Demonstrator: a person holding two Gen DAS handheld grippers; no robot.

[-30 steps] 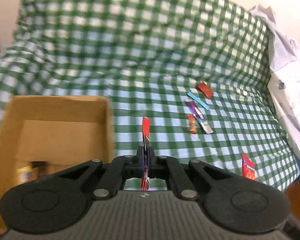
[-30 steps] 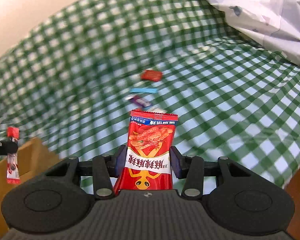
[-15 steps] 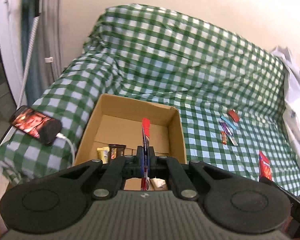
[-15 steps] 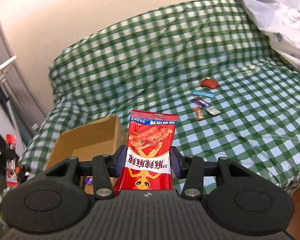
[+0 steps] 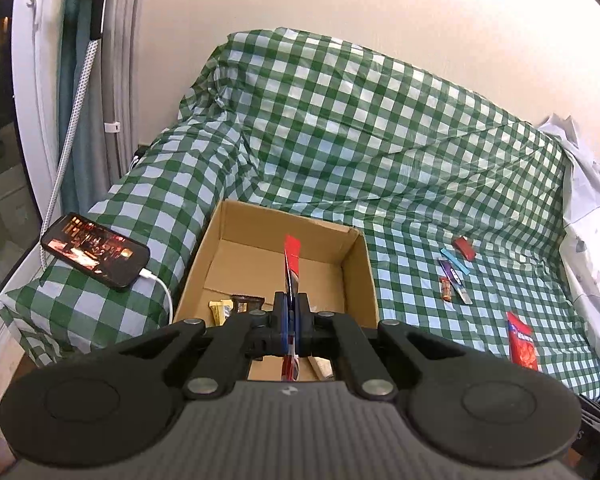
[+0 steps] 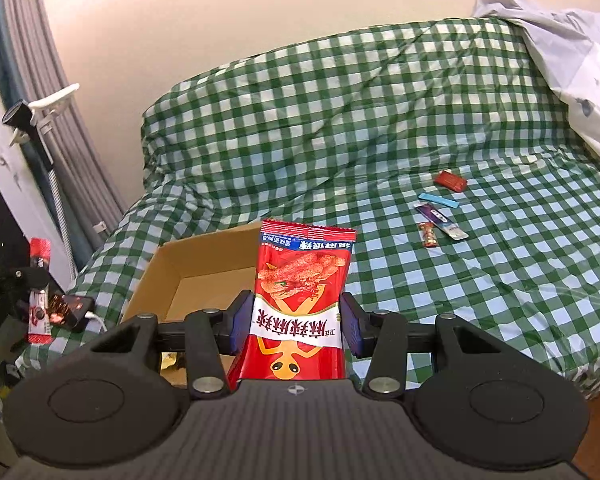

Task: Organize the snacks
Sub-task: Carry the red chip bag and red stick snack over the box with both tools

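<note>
The left gripper (image 5: pixel 291 322) pinches a thin red packet (image 5: pixel 291 264) edge-on, its jaws pressed together on it, directly above an open cardboard box (image 5: pixel 360 264) on a green-checked cloth (image 5: pixel 340 132). Inside the box, just left of the fingers, lie a yellow bar (image 5: pixel 219 310) and a brown bar (image 5: pixel 247 302). Further left a lit phone (image 5: pixel 95 249) rests on the cloth. The right gripper (image 6: pixel 296 322) clamps a red chilli-snack bag (image 6: pixel 302 300) upright between its pads, the box (image 6: pixel 156 276) ahead and to its left. Well ahead to its right, four snacks lie close together on the cloth (image 6: pixel 380 120): a red pack (image 6: pixel 451 181), a blue stick (image 6: pixel 438 200), a purple stick (image 6: pixel 440 222) and a small orange-red stick (image 6: pixel 429 234).
</note>
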